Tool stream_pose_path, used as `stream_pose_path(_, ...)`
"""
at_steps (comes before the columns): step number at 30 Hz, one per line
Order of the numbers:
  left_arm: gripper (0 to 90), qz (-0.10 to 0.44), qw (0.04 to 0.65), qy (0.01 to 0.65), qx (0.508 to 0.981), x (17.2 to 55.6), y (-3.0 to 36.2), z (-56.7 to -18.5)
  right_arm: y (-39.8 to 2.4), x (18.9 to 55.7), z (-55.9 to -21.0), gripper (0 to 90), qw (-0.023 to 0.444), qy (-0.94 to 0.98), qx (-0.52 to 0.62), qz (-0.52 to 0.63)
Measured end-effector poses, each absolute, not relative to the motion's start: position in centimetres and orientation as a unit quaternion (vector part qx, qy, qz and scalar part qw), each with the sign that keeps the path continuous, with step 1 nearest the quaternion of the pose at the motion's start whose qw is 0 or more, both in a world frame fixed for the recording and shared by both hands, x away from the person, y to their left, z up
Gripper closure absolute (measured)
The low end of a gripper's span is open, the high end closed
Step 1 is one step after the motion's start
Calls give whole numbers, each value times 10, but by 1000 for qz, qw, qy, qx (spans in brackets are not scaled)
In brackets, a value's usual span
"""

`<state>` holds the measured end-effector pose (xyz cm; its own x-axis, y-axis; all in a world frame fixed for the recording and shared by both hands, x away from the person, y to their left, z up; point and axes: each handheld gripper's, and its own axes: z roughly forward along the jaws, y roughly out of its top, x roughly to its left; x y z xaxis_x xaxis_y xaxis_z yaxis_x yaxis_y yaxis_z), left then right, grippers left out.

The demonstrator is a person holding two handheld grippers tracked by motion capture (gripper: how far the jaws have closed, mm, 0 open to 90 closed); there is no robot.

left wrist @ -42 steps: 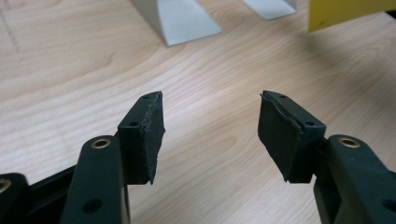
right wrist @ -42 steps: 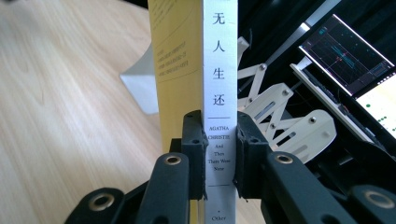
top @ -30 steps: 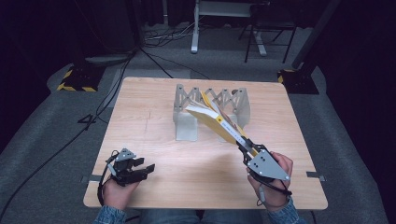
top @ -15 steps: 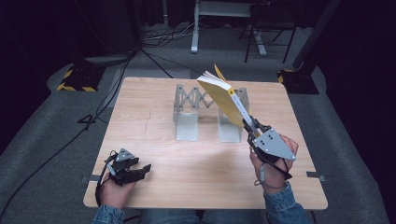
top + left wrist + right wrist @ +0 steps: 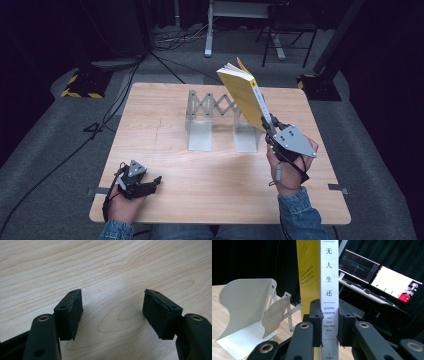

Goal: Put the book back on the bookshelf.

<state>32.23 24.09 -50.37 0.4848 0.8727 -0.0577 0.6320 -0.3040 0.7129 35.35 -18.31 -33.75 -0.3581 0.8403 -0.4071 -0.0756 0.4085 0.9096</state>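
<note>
High view, right of centre: our right gripper (image 5: 270,131) jaws pinch the book (image 5: 243,93) above the tabletop (image 5: 165,125); at lower left, our left gripper (image 5: 150,184) jaws are spread and have just been opening, with nothing between them.

There was one yellow paperback book (image 5: 243,96), one grey metal expanding bookend rack (image 5: 212,121), one light wooden table (image 5: 165,125), two black two-jaw grippers, and two lit monitors (image 5: 395,284) far right.

Bookend rack (image 5: 216,122), grey metal, expanding type: seen on wood table (image 5: 165,165), just left of R gripper, well fwd of L gripper. Two lit monitors (image 5: 377,275) seen beyond R gripper, off table.
</note>
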Motion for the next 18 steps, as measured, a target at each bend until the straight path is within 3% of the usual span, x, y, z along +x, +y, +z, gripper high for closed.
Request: stream_pose_path(18, 323, 177, 347, 469, 793, 321, 238, -504, -180, 385, -349, 772, 482, 650, 336, 482)
